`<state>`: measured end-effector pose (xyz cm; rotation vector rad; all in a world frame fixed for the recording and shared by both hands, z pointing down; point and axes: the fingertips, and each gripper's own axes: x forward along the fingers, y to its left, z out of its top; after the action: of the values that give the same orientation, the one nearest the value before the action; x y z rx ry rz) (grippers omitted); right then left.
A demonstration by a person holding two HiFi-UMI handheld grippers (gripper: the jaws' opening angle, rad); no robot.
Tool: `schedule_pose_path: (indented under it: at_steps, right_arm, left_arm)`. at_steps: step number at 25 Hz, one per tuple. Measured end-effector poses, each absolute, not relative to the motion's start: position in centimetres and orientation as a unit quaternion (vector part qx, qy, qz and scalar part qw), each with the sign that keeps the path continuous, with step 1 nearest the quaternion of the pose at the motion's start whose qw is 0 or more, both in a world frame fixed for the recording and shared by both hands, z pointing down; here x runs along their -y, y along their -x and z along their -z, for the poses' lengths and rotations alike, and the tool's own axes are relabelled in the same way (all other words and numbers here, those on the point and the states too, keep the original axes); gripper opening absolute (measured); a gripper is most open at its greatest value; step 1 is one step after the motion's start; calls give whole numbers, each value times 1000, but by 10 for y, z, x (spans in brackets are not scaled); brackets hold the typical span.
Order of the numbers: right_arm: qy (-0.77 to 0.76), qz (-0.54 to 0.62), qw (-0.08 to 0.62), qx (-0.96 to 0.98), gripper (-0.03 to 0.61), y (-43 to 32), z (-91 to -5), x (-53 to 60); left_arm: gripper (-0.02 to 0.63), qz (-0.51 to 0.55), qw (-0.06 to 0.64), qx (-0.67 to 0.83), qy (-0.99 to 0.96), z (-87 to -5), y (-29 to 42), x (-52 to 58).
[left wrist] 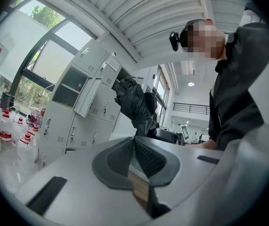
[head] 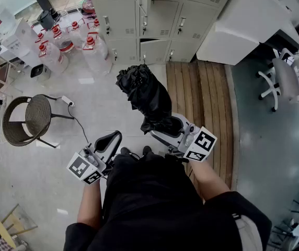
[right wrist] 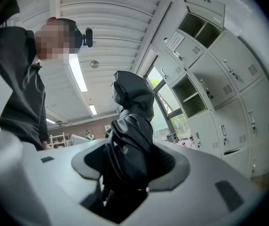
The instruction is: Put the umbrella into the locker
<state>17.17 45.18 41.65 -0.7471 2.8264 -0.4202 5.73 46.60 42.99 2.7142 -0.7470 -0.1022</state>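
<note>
**Head view.** Clamped between the jaws of the right gripper (head: 166, 128): a folded black umbrella (head: 144, 93), its cloth crumpled and glossy, the bunched end reaching ahead of the jaws. Just left of it, the left gripper (head: 109, 139), black pads pressed together on nothing. Well ahead of both, a bank of pale grey metal lockers (head: 165, 9), flat doors with small vents and handles, a dark gap over one low door. Ahead and left of the left gripper, clear plastic water jugs (head: 94, 51) with red caps, clustered on the floor. Nearer on that side, a round wicker chair (head: 26, 118) on thin dark legs. Ahead and right of the right gripper, a strip of brown wooden planks (head: 202, 93).

**Left gripper view.** Ribbed dark pads meeting at the tips, gripping nothing. Beyond the tips, the umbrella, standing before the lockers. Far left, the jugs. To the right, the dark sleeve (left wrist: 238, 93) of the person.

**Right gripper view.** Jaws shut on the umbrella, heavy folds of cloth filling the space between the textured pads and rising above them. Right of the jaws, the lockers, with two open compartments (right wrist: 191, 95), interiors too shadowed to make out any contents.
</note>
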Motion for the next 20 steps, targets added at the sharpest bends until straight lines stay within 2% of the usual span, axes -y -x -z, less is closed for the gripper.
schedule_pose_path:
  at_steps: [20]
  right_arm:
    - [225, 167, 109, -954, 244, -171, -429, -442]
  left_arm:
    - [25, 23, 172, 305, -936, -449, -51, -472]
